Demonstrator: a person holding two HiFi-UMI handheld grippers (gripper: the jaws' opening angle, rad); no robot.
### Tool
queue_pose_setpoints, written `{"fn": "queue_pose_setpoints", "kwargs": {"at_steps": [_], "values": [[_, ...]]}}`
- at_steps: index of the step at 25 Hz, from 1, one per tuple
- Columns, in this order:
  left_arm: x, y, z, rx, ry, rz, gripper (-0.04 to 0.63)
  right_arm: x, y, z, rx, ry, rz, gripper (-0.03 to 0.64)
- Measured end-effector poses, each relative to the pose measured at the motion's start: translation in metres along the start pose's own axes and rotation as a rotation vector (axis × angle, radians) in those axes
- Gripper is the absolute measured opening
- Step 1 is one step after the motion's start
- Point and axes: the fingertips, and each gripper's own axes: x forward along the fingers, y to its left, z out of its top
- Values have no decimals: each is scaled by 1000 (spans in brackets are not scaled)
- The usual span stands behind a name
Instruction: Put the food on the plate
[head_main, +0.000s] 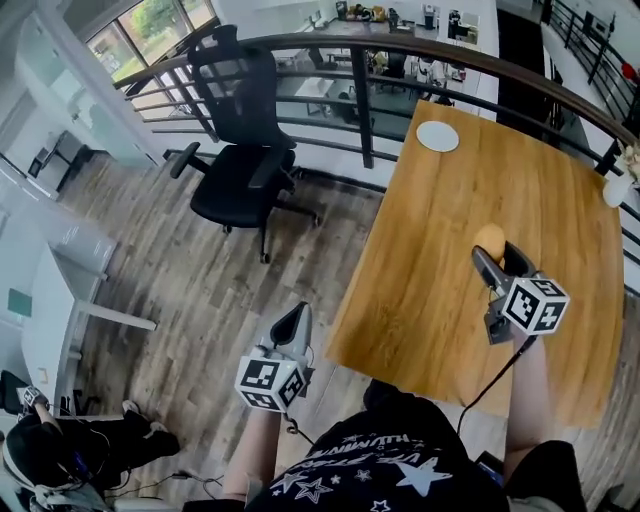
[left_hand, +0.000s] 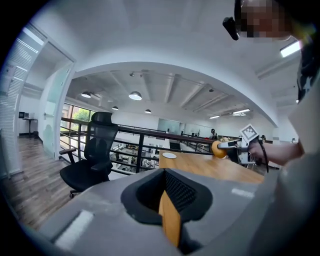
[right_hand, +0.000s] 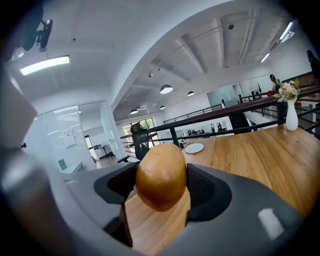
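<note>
The food is a golden-brown potato (head_main: 489, 240), and my right gripper (head_main: 495, 252) is shut on it above the wooden table (head_main: 430, 290). In the right gripper view the potato (right_hand: 161, 175) fills the gap between the dark pads. A small white plate (head_main: 437, 136) lies empty near the table's far edge, well beyond the potato; the plate (right_hand: 194, 148) shows straight ahead of the right gripper. My left gripper (head_main: 298, 318) hangs over the floor left of the table, jaws together and holding nothing. From the left gripper view the potato (left_hand: 218, 149) and plate (left_hand: 169, 155) are both visible.
A black office chair (head_main: 240, 150) stands on the wood floor left of the table. A dark railing (head_main: 362, 100) runs behind the table's far edge. A white vase of flowers (head_main: 618, 185) sits at the table's far right corner.
</note>
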Motion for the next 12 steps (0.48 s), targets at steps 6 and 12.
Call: {"fn": "queue_pose_setpoints", "kwargs": {"at_steps": [6,12], "values": [[60,-5,22,29,6,-79,2,25,-39,19,26,-32,-31,319],[107,-10,32,35,10,-117,2,55,-63,39,-1,-25,-32,319]]}}
